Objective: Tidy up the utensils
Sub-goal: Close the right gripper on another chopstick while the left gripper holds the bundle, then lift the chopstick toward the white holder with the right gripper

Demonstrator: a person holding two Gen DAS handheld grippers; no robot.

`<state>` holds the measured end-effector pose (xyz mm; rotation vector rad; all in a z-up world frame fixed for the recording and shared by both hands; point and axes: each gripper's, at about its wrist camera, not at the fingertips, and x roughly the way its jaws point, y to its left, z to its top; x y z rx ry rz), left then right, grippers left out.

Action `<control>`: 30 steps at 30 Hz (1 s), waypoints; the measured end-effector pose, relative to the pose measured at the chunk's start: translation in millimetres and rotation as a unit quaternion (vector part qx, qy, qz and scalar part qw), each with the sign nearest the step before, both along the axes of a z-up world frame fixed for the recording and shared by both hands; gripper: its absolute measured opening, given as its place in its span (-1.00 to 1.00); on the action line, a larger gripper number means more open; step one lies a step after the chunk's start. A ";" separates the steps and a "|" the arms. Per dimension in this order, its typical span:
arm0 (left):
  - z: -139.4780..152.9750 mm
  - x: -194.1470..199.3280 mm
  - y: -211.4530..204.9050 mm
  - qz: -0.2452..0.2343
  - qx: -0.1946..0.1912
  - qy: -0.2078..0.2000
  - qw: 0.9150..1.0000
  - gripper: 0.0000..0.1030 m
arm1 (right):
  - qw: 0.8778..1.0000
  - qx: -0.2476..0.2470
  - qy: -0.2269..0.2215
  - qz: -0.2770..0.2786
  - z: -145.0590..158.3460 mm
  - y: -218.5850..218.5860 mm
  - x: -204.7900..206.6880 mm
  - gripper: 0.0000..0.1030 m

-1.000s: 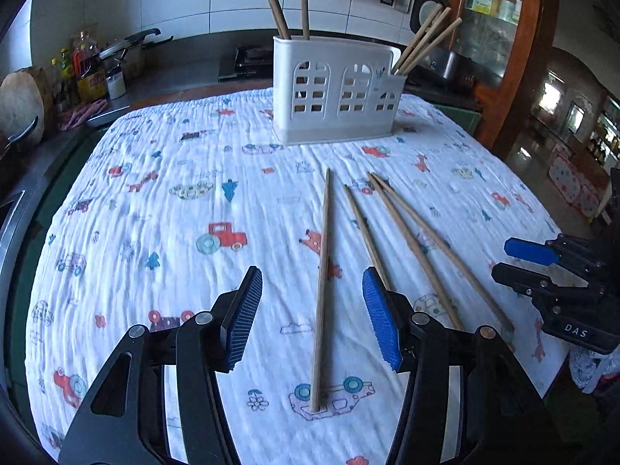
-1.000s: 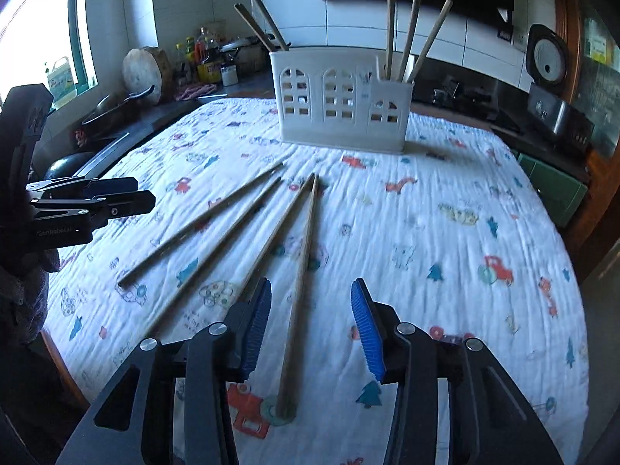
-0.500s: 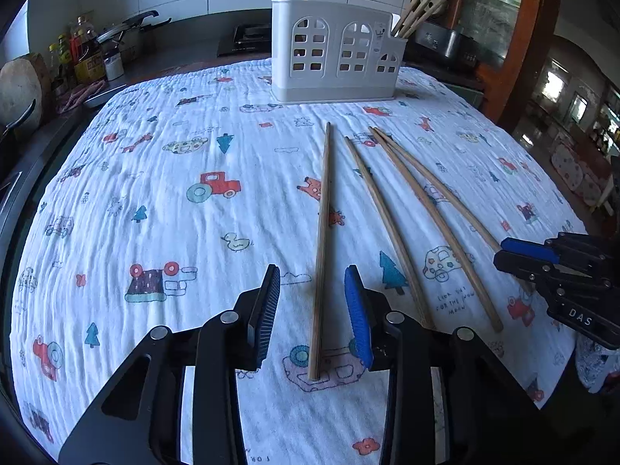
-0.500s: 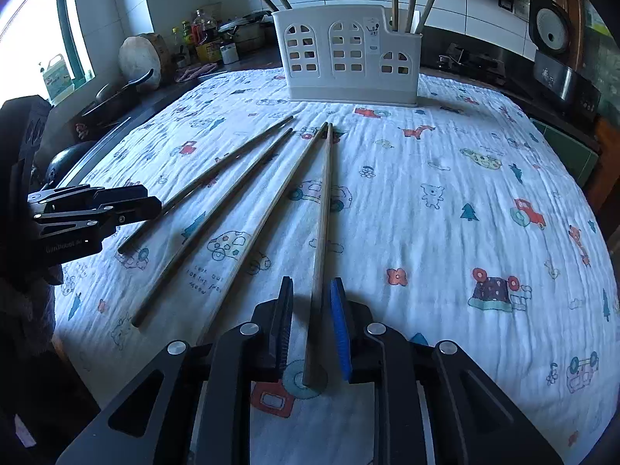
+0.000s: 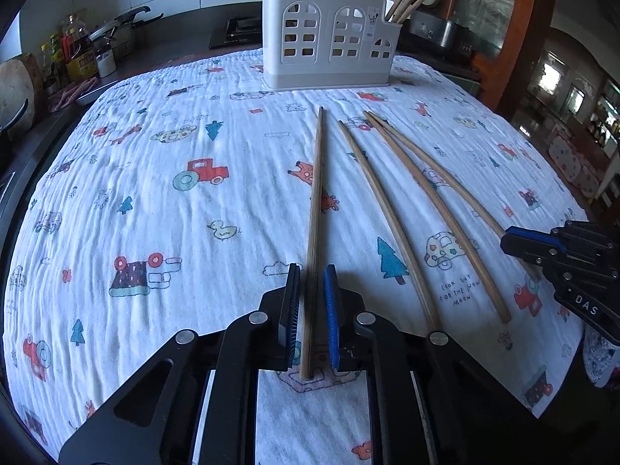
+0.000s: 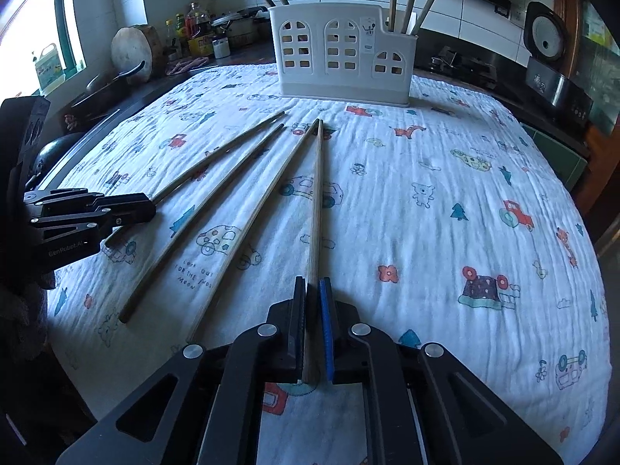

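Observation:
Several long wooden chopsticks lie on a patterned white cloth (image 5: 155,201) before a white utensil holder (image 5: 329,46) that has more sticks standing in it. My left gripper (image 5: 312,271) straddles the leftmost chopstick (image 5: 316,193) near its close end, jaws almost closed with a thin gap on the right side. My right gripper (image 6: 314,283) is shut on the rightmost chopstick (image 6: 317,193), which still lies on the cloth (image 6: 445,213). The holder also shows in the right wrist view (image 6: 345,54). Each gripper shows in the other's view, the right one (image 5: 562,255) and the left one (image 6: 89,209).
Two more chopsticks (image 6: 217,209) lie between the held ones. A counter with bottles (image 6: 193,31), a round board (image 6: 135,54) and a pan stands to the left. A stove and rice cooker (image 6: 546,42) stand behind the table at right.
Both grippers have moved forward and down over their chopsticks and closed their jaws; the right one now clamps its stick, the left one is nearly closed around its stick.

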<state>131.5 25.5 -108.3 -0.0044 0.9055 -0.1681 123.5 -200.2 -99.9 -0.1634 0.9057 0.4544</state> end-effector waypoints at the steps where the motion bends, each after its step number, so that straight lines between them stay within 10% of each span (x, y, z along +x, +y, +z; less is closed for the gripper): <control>1: 0.6 0.2 -0.6 0.001 0.003 0.001 1.000 -0.88 | 1.000 0.001 -0.001 0.000 0.2 -0.3 -0.1 -0.86; 30: 155.7 43.2 -4.3 -0.051 -0.037 -0.124 0.990 -0.90 | 0.986 0.053 -0.159 0.027 189.4 -15.9 74.5 -0.87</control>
